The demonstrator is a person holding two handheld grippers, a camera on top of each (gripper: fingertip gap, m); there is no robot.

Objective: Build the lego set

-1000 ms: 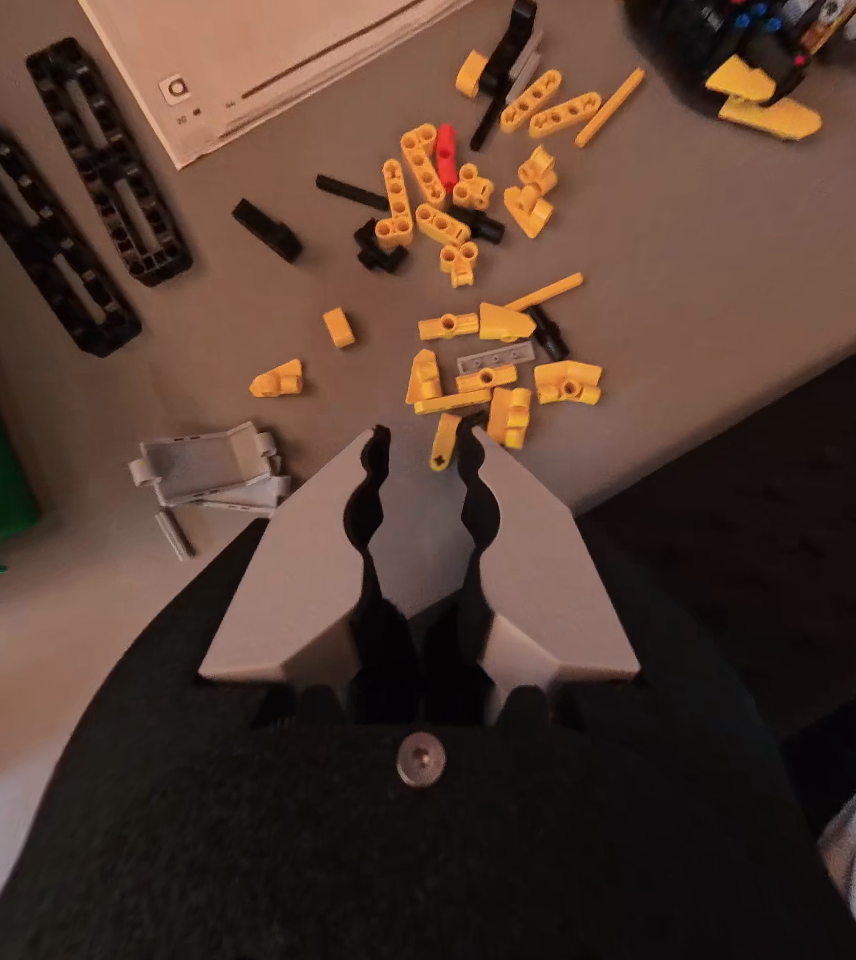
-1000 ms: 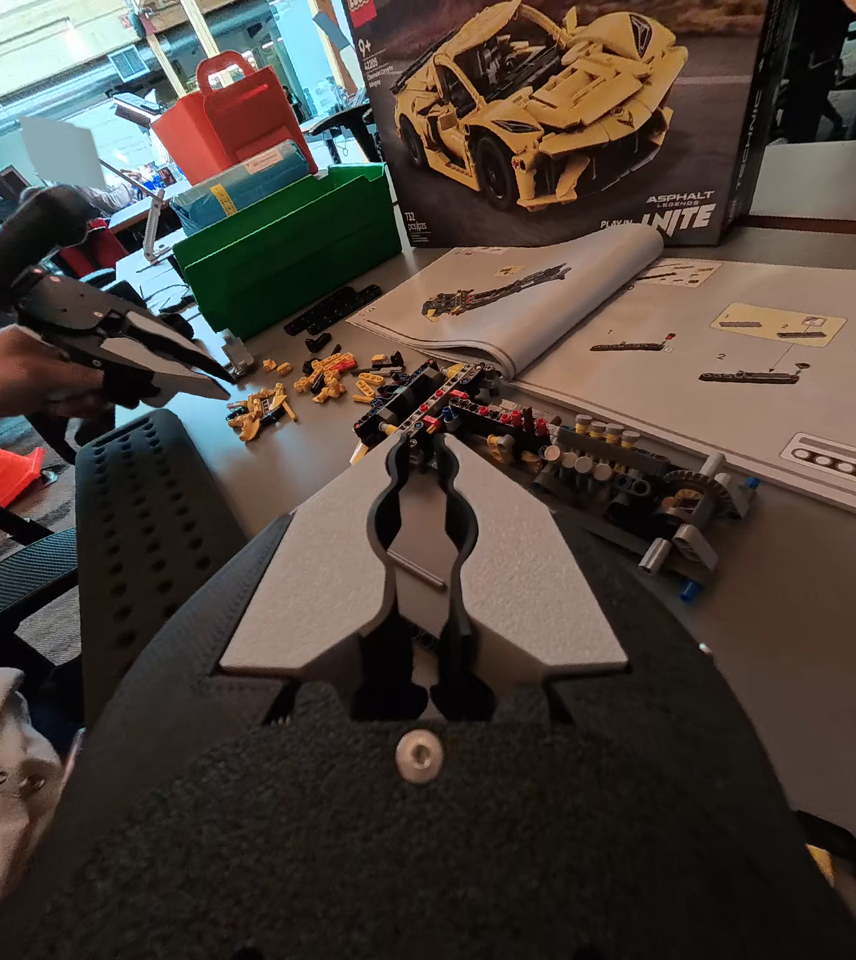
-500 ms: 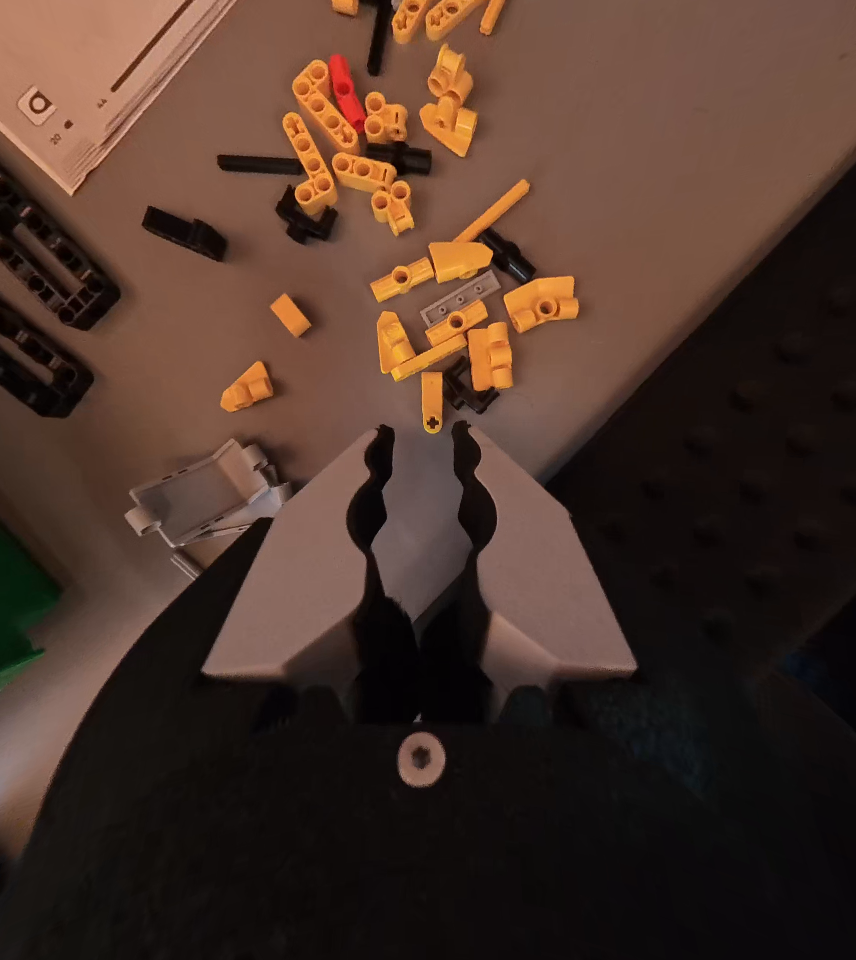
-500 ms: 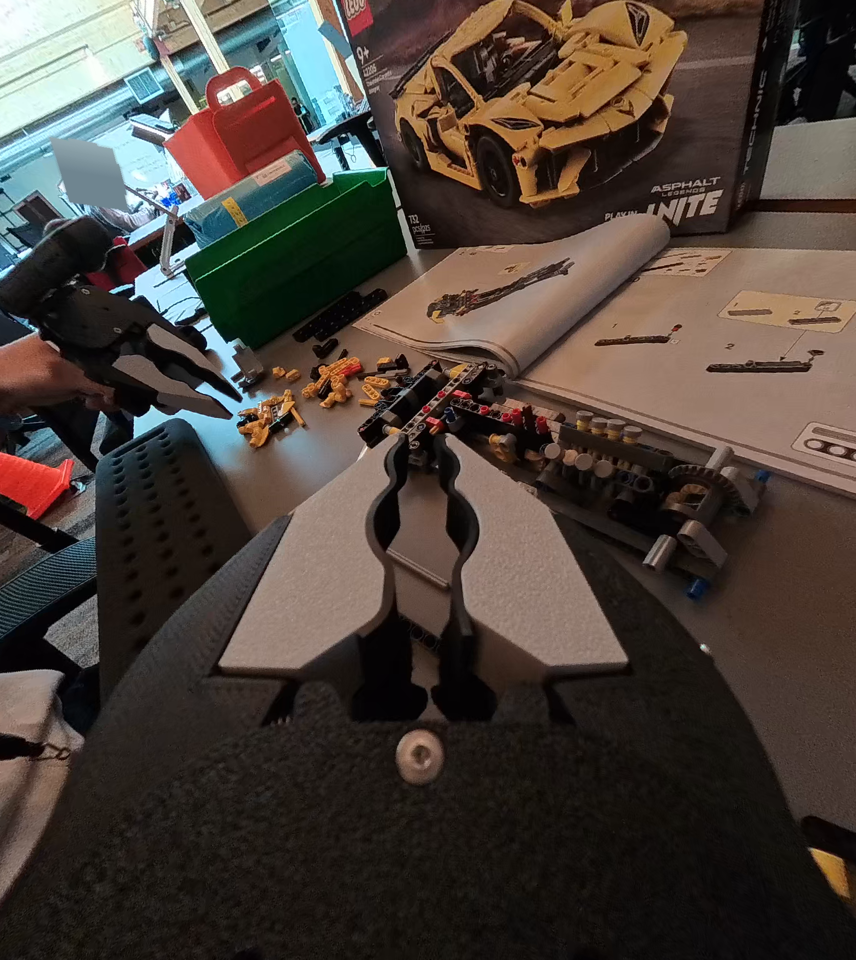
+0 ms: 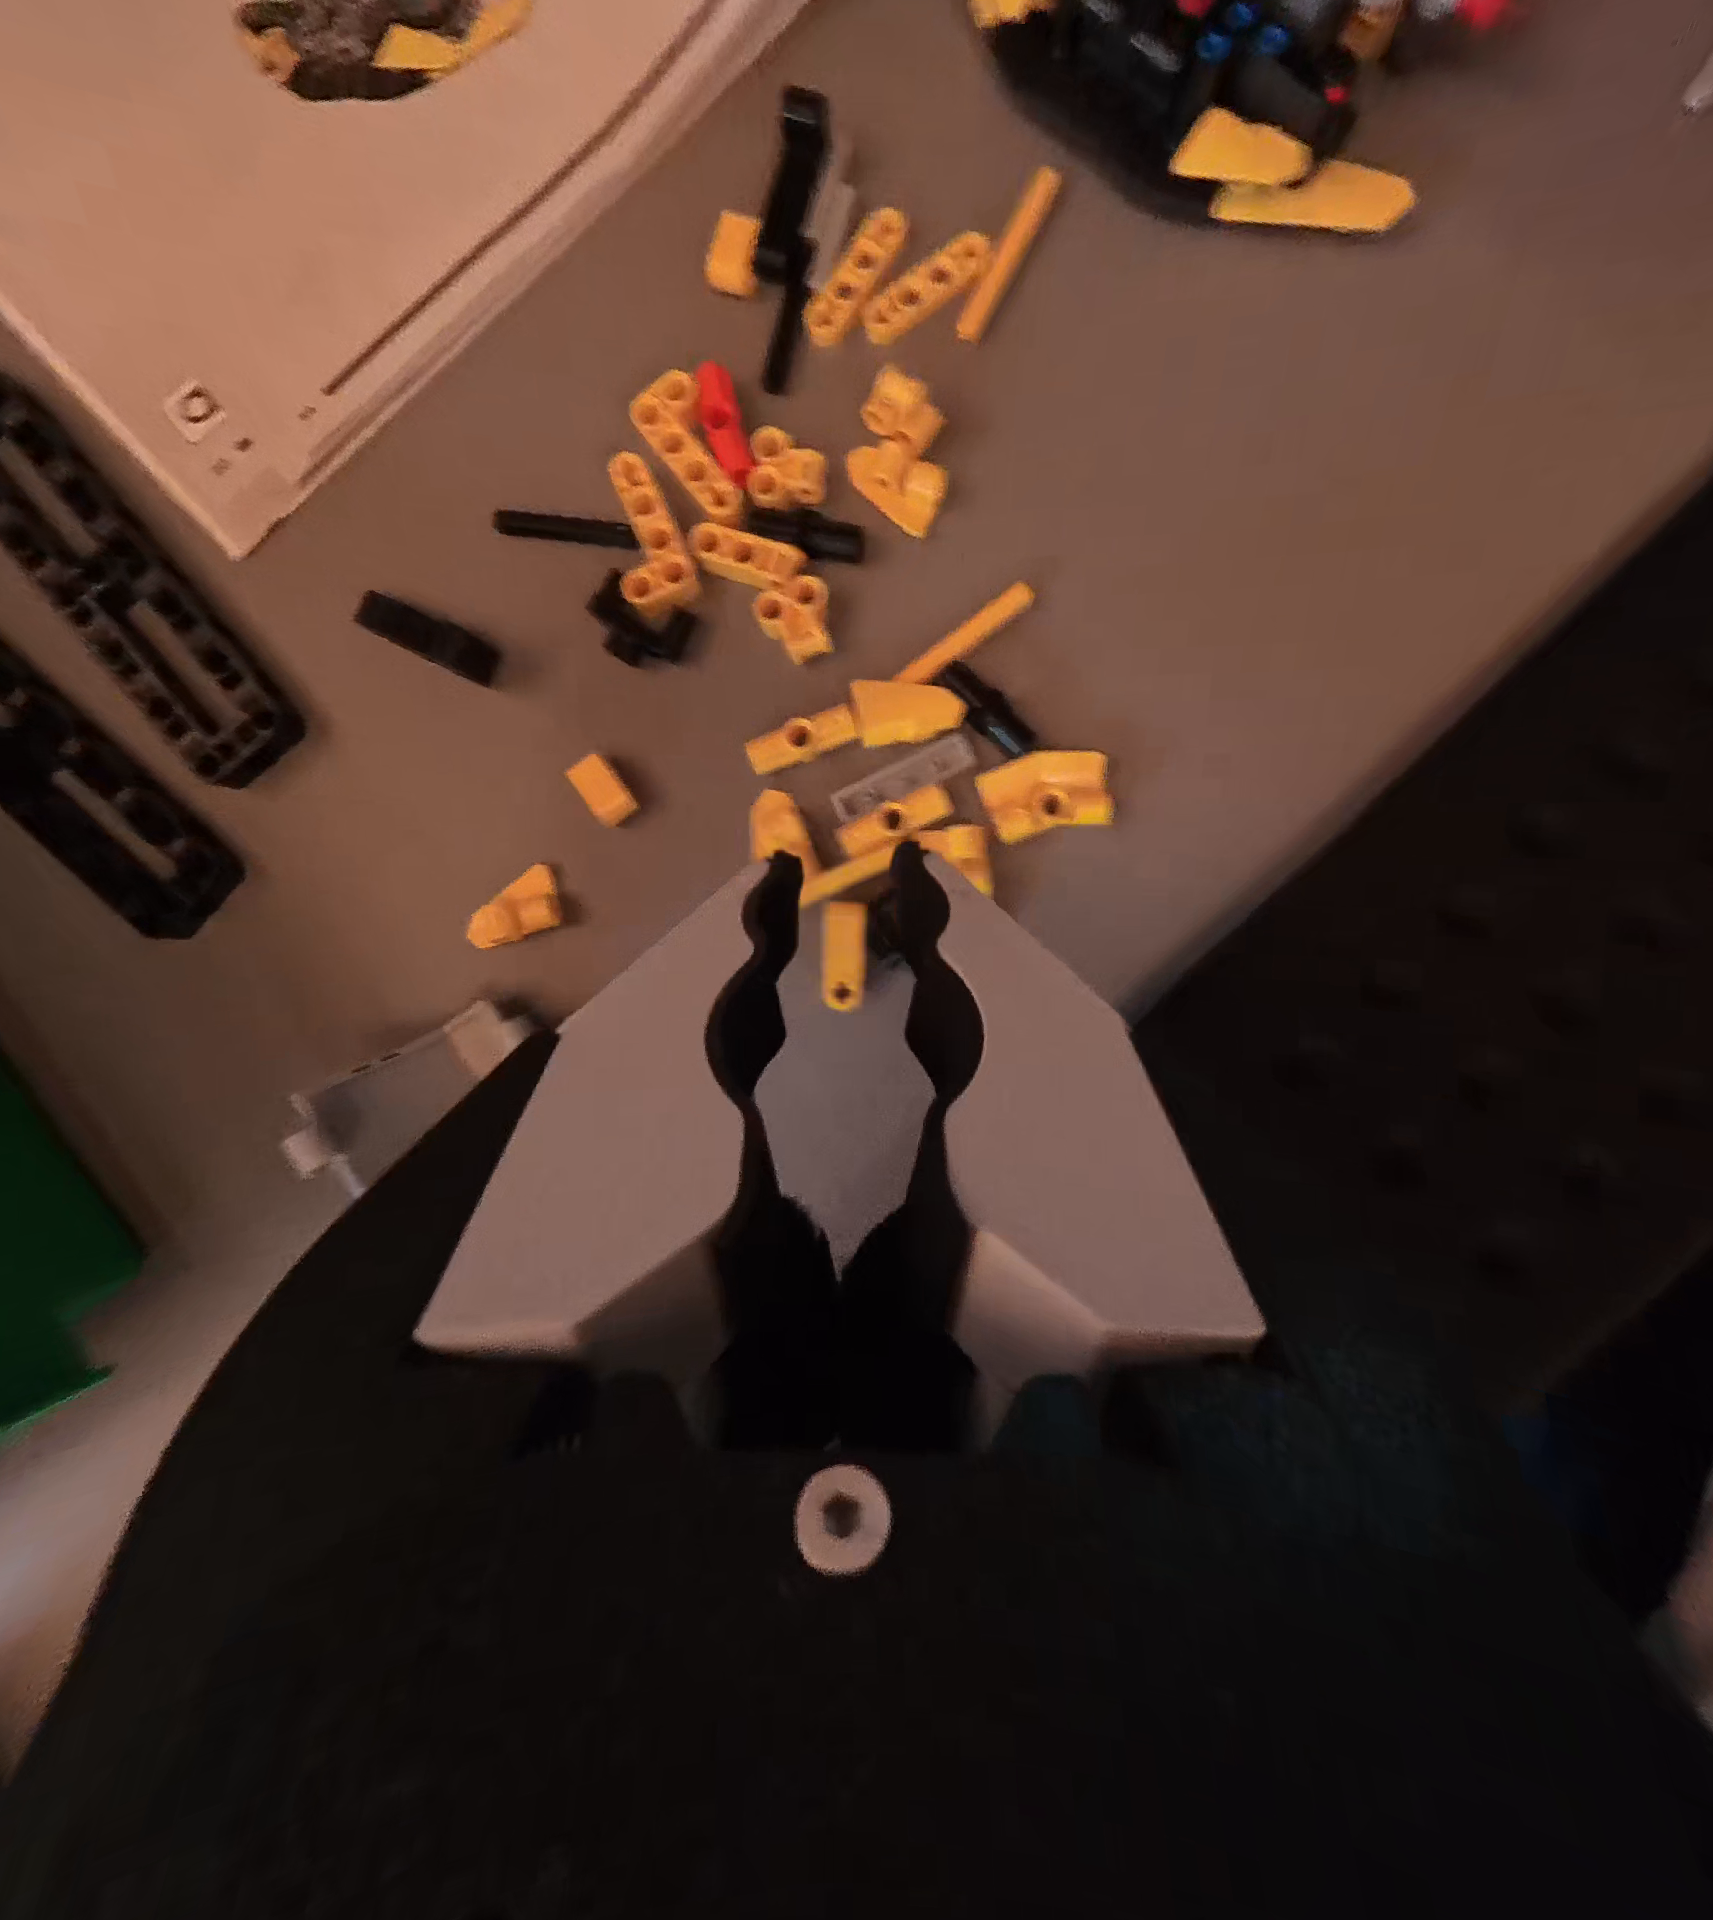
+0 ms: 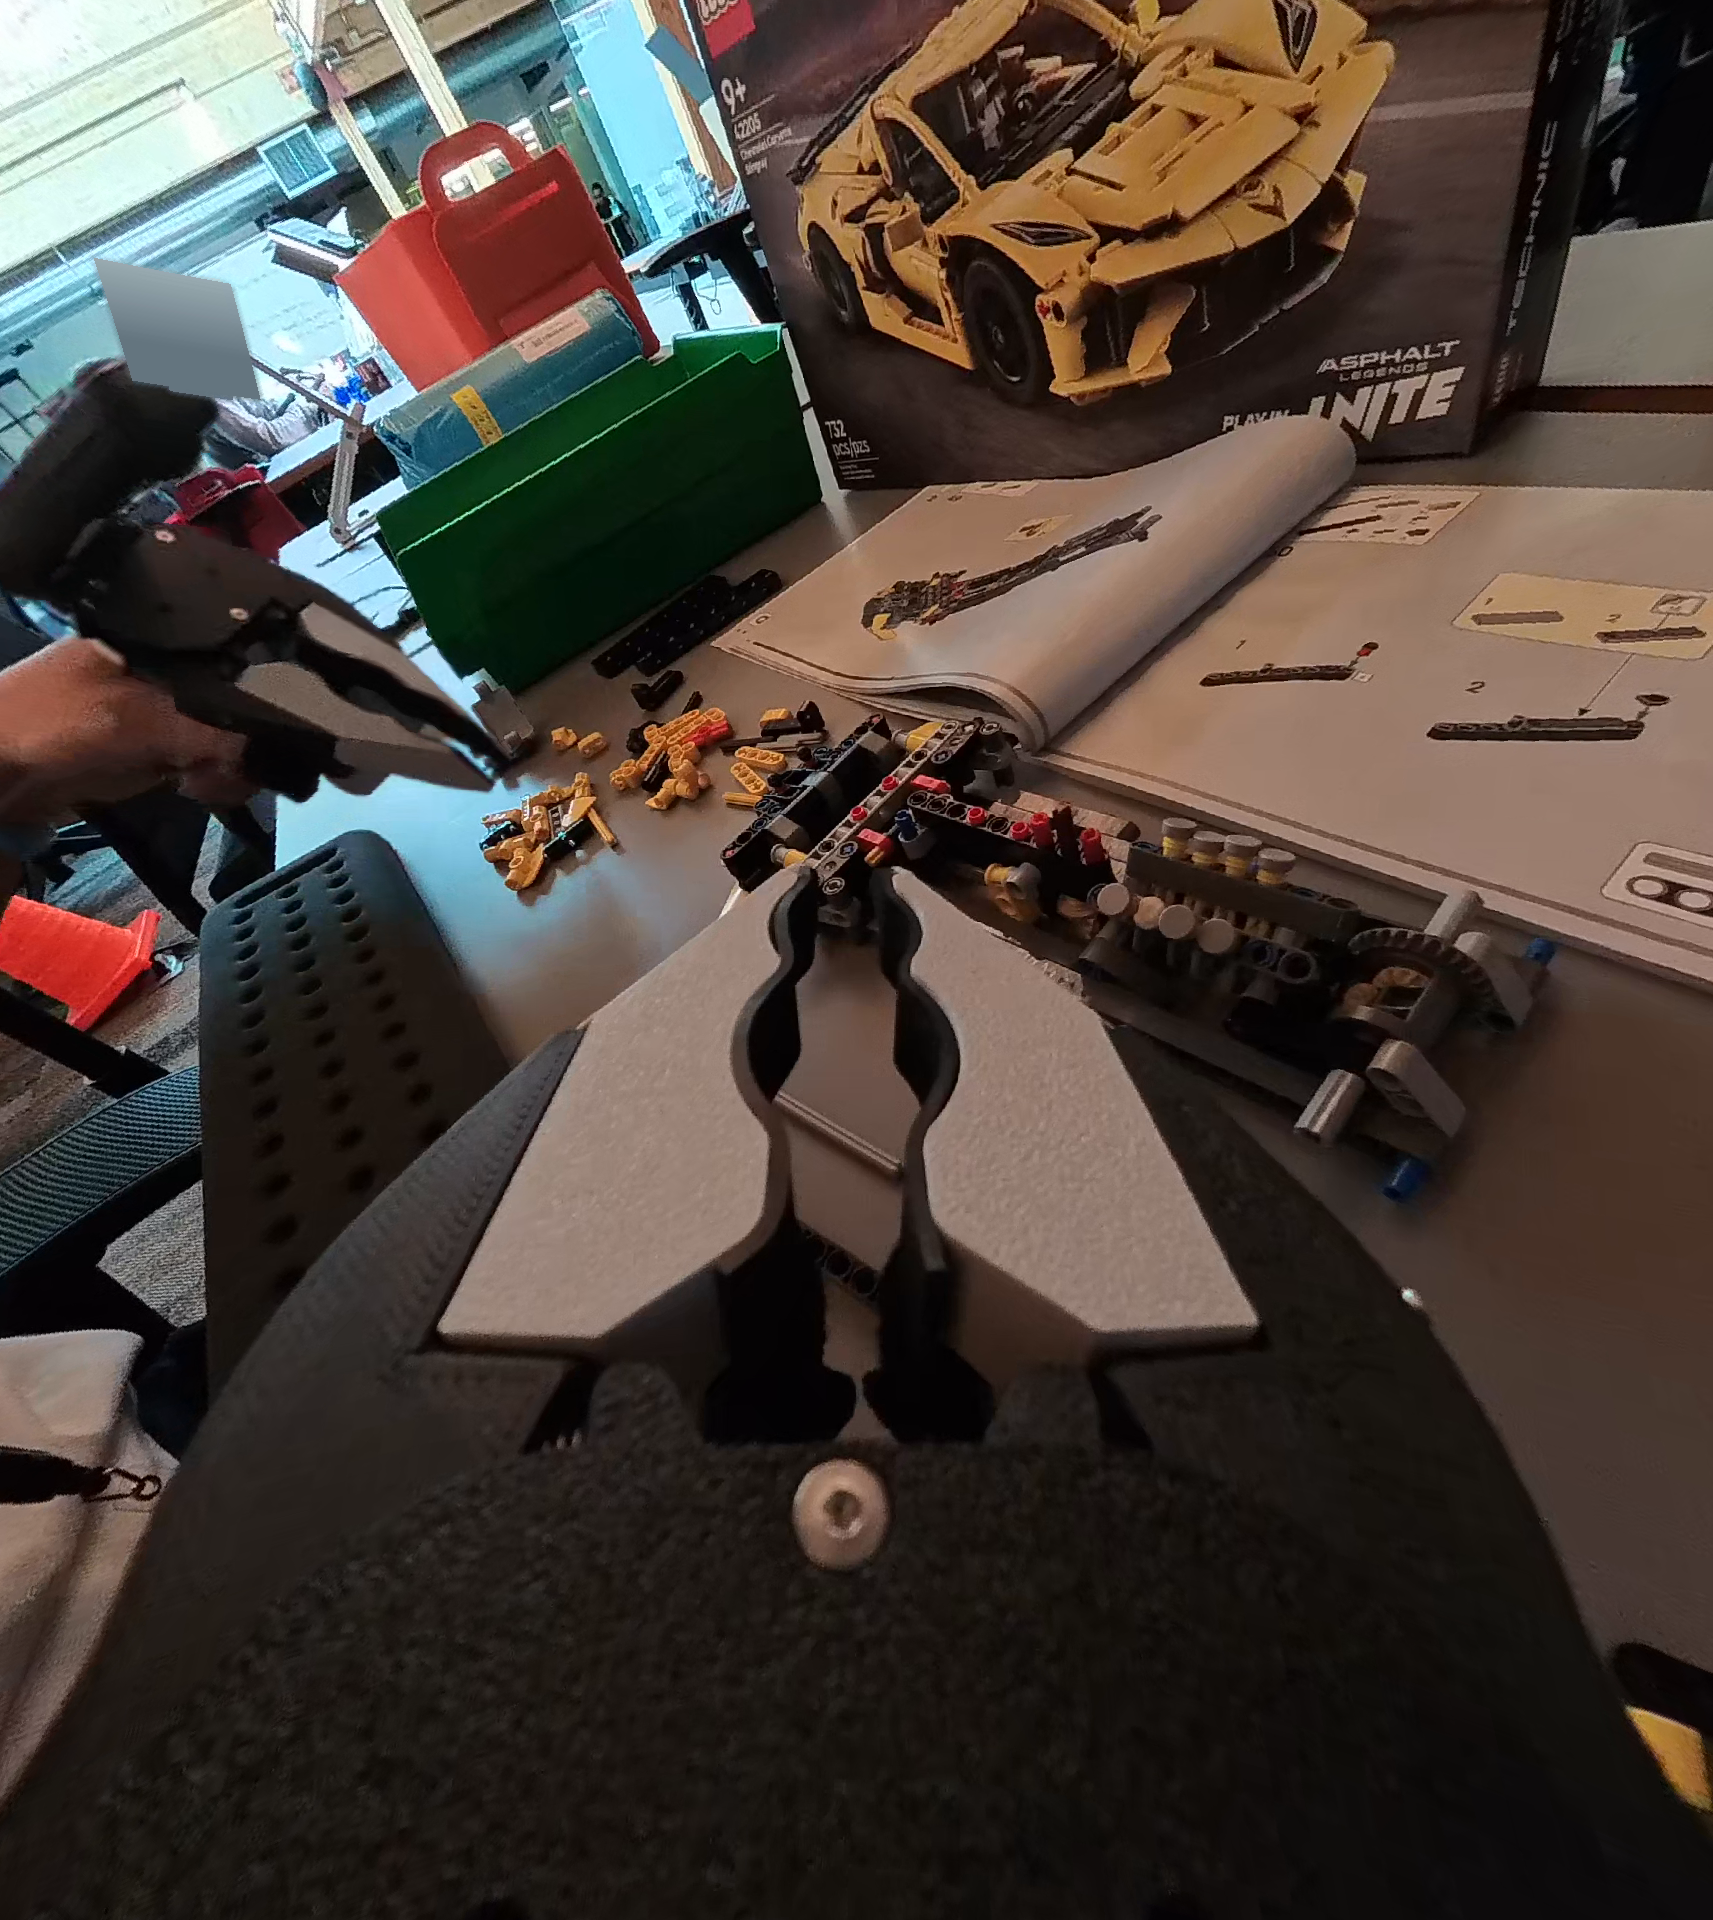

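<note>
While the left gripper (image 5: 847, 868) is hanging over the near end of a scatter of loose yellow pieces (image 5: 800, 540) on the grey table (image 5: 1247, 499), its jaws are standing apart with nothing between them, the gap about as wide as 1 small piece. A short yellow beam (image 5: 844, 954) is showing in that gap, lying on the table below the tips rather than being gripped, and a small heap of yellow parts is sitting just beyond the fingertips (image 5: 779, 883). Seen from the right wrist view, the same gripper (image 6: 488, 753) is hovering clear of the table, a hand (image 6: 31, 738) wrapped around its grip, tips pointing toward that heap (image 6: 545, 826). 2 long black frames (image 5: 104, 571) are lying side by side to the left of the scatter, next to the corner of an instruction booklet (image 5: 208, 260), and a grey part (image 5: 395, 1101) is peeking out beside the left finger. The right gripper (image 6: 847, 883) is also standing partly open and empty, its tips hovering just in front of the near end of the half-built chassis (image 6: 1091, 883), which is stretching off to the right along the open booklet (image 6: 1299, 644). Behind it are a green bin (image 6: 603, 530) and the set's box (image 6: 1143, 229).
</note>
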